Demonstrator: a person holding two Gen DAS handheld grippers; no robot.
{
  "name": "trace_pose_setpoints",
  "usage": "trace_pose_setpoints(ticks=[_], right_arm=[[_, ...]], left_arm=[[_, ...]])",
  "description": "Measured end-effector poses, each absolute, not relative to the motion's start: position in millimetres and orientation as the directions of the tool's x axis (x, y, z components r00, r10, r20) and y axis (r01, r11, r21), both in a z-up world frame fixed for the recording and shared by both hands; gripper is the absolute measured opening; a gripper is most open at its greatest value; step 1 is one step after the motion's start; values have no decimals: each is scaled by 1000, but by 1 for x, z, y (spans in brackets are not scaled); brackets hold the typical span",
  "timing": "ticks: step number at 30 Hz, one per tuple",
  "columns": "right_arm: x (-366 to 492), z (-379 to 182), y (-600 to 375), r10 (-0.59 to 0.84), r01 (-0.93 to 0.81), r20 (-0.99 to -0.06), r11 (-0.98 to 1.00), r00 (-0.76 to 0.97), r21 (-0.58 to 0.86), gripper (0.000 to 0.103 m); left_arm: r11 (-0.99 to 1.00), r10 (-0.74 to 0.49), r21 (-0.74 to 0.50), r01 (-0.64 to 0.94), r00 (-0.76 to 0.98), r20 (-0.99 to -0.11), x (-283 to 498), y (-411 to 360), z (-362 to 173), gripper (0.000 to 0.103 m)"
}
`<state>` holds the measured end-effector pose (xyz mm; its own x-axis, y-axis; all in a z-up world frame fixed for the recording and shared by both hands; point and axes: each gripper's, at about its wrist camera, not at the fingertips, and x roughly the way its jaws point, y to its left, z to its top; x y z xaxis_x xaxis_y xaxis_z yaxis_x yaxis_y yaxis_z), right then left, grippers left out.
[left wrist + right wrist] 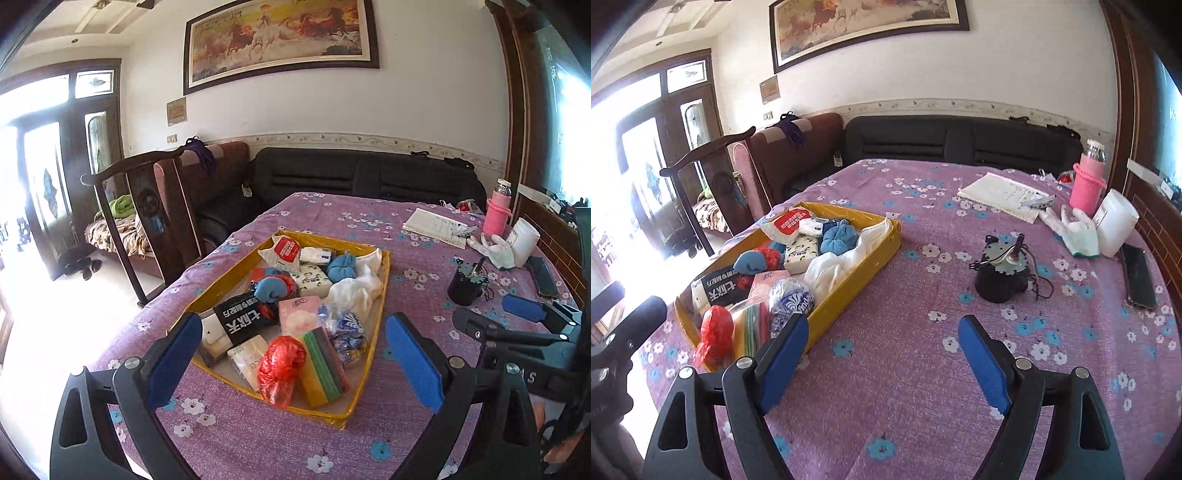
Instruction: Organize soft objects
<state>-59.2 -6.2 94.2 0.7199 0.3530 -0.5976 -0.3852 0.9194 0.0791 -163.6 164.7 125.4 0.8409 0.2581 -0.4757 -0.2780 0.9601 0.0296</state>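
A yellow cardboard tray (385, 280) (882, 242) sits on the purple flowered tablecloth. It holds several soft things: a red plastic bag (280, 365) (714, 334), a striped sponge stack (323, 365), a black packet (245, 317), tissue packs (312, 280), blue balled socks (341, 267) (838, 236) and white cloth (356, 288). My left gripper (291, 363) is open and empty, just above the tray's near end. My right gripper (882, 360) is open and empty over bare cloth right of the tray; it also shows in the left wrist view (524, 308).
A black motor with wires (1001, 273) (467, 286) stands right of the tray. Further right are a white glove (1075, 230), white jar (1115, 227), pink bottle (1087, 184), notebook (1001, 195) and phone (1139, 275). A wooden chair (701, 158) stands at the left table edge.
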Motion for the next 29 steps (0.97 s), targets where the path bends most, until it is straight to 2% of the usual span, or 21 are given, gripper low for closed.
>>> trace_pose_setpoints(ticks=[5, 8, 12, 15, 17, 18, 21, 25, 29], right_arm=[[-75, 96, -12, 344, -393, -579, 919, 739, 44, 89], [-81, 96, -16, 348, -395, -572, 918, 743, 44, 89], [-89, 95, -19, 361, -402, -564, 914, 743, 56, 90], [-94, 94, -19, 368, -408, -559, 911, 743, 57, 90], [-97, 94, -19, 370, -412, -556, 910, 744, 54, 90], [-98, 94, -19, 371, -413, -555, 909, 744, 54, 90], [-101, 92, -20, 378, -420, -558, 906, 739, 57, 90], [-104, 87, -20, 374, -425, -567, 904, 734, 47, 90], [-100, 83, -25, 375, -418, -576, 906, 727, 62, 90]], left_arm=[[955, 286, 59, -291, 850, -443, -172, 151, 132, 100], [938, 340, 76, -338, 857, -388, -181, 147, 139, 102], [868, 495, 98, -487, 834, -245, -205, 143, 152, 103], [849, 528, 75, -523, 831, -177, -216, 144, 151, 103], [884, 466, 88, -460, 846, -258, -204, 148, 150, 103], [908, 412, 77, -411, 850, -327, -196, 152, 147, 103], [923, 350, 13, -384, 827, -439, -182, 163, 135, 103], [917, 345, -1, -400, 791, -505, -174, 168, 122, 103], [911, 357, 13, -412, 774, -523, -169, 166, 116, 103]])
